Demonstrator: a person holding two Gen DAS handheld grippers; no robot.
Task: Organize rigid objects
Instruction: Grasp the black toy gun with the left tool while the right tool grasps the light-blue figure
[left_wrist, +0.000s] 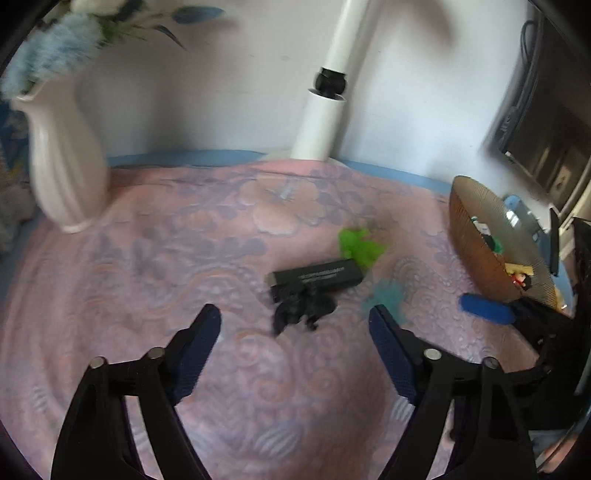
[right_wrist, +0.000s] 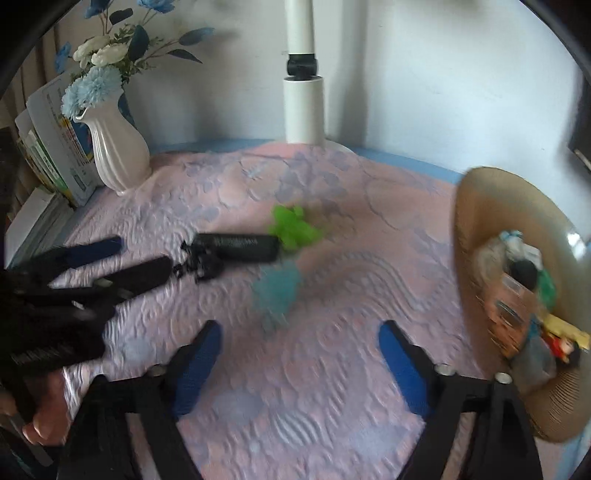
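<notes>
On the pink patterned cloth lie a black rectangular box (left_wrist: 316, 277), a small black figure (left_wrist: 303, 308) touching its near side, a green toy (left_wrist: 358, 245) and a teal toy (left_wrist: 386, 295). My left gripper (left_wrist: 295, 325) is open and empty, its jaws either side of the black figure, just short of it. In the right wrist view the box (right_wrist: 236, 246), black figure (right_wrist: 199, 264), green toy (right_wrist: 293, 229) and teal toy (right_wrist: 277, 291) show ahead. My right gripper (right_wrist: 299, 339) is open and empty, near the teal toy. The left gripper (right_wrist: 125, 266) shows at left.
A brown woven basket (right_wrist: 476, 236) with several small items stands at right; it also shows in the left wrist view (left_wrist: 469, 229). A white vase (right_wrist: 118, 151) with flowers and books (right_wrist: 55, 147) stand at back left. A white pole (right_wrist: 303, 107) rises at the back.
</notes>
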